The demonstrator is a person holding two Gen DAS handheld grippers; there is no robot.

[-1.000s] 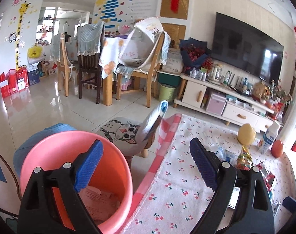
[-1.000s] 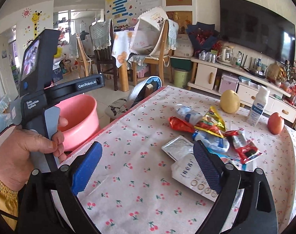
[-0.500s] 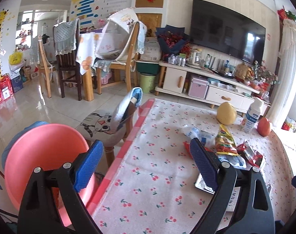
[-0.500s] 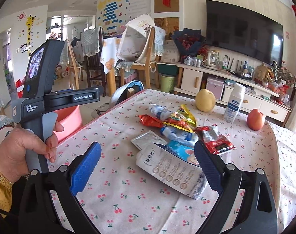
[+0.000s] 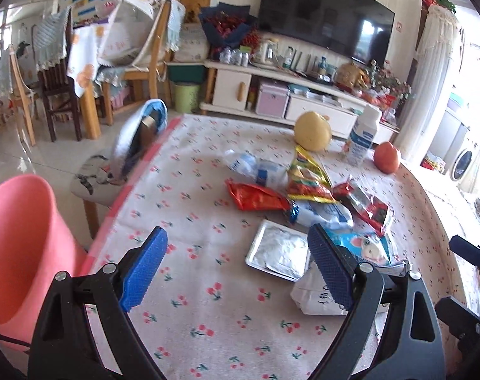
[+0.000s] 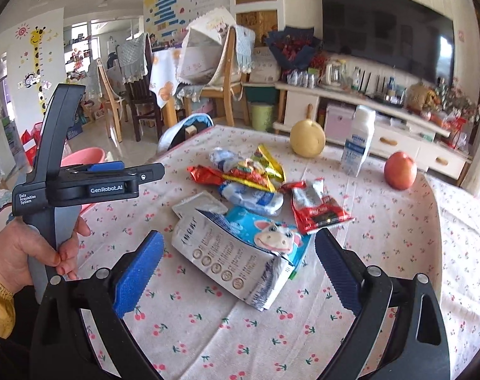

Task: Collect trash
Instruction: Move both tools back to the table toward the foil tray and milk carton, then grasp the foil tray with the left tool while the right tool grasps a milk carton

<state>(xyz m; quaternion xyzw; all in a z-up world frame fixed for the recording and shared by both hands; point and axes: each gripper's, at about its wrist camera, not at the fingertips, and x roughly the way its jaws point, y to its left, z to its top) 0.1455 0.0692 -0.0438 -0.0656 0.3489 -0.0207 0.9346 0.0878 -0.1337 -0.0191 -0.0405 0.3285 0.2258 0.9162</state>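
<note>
- The left claw (image 5: 236, 264) hangs over the near part of the table (image 5: 189, 190) with its blue pads spread wide and nothing between them.
- The right claw (image 6: 236, 272) is likewise released, its pads standing apart on either side of a white printed pouch (image 6: 236, 262) that lies flat on the cherry-print cloth; they do not touch it.
- From the right wrist view the left device shows at the left edge, gripped in the person's left hand (image 6: 28, 250).
- The trash sits in a loose heap near the middle of the table: a silver foil packet (image 5: 279, 251) lies just ahead of the left claw, beside the white pouch.
- A blue packet with a cartoon cow (image 6: 268, 234) lies partly under the white pouch.
- Behind these are a red wrapper (image 5: 255, 196), a yellow and red wrapper (image 5: 306, 177), a crumpled clear bottle (image 5: 255, 167) and a red and silver sachet (image 6: 319, 212), overlapping or touching one another.
- Farther back on the table stand a yellow pear (image 5: 312, 131), a white bottle (image 5: 361, 136) and a red apple (image 5: 387, 156), apart from the heap.
- A pink bucket (image 5: 21, 247) stands off the left edge of the table, low beside it.
- A small chair with a cat cushion (image 5: 97, 177) stands against that same edge, beyond the bucket.
</note>
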